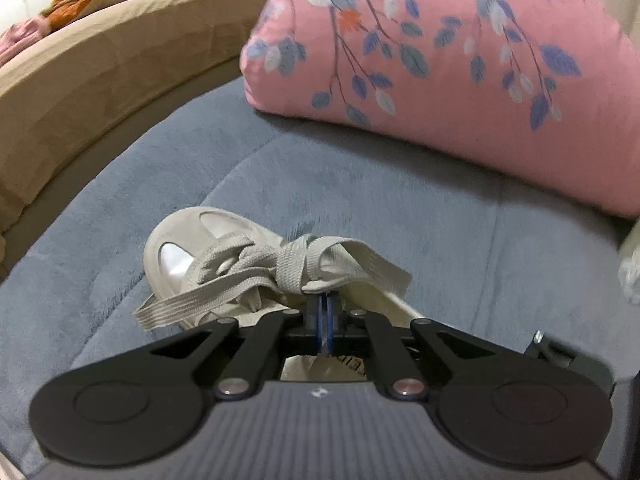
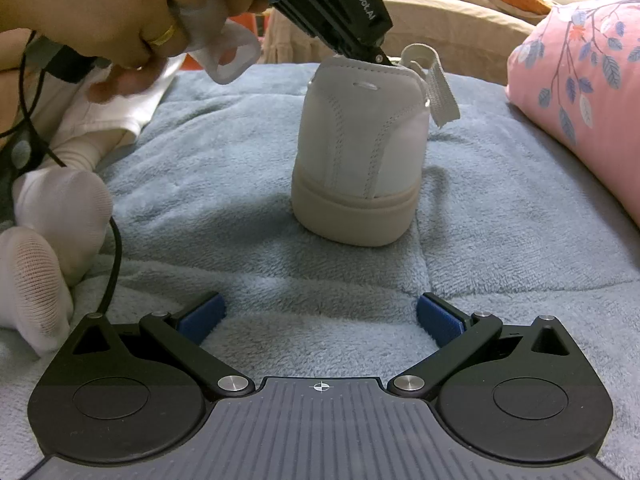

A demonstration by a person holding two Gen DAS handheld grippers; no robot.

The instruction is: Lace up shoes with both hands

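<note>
A pale grey sneaker (image 2: 360, 152) stands on the blue-grey blanket (image 2: 500, 216), its heel toward my right gripper. In the left wrist view its toe (image 1: 180, 236) points away, with the flat grey shoelace (image 1: 288, 264) bunched in a knot over the tongue. My left gripper (image 1: 325, 308) is shut, its blue pads pinched on a strand of that lace just below the knot. From the right wrist view the left gripper (image 2: 378, 56) reaches down over the shoe's collar, and a lace end (image 2: 440, 96) hangs off the right side. My right gripper (image 2: 320, 320) stands wide open and holds nothing, well short of the heel.
A pink floral pillow (image 1: 440, 80) lies behind and to the right of the shoe. A tan bed edge (image 1: 80, 92) runs along the far left. The person's socked feet (image 2: 52, 216), hand (image 2: 120, 8) and a black cable (image 2: 114, 264) occupy the left of the right wrist view.
</note>
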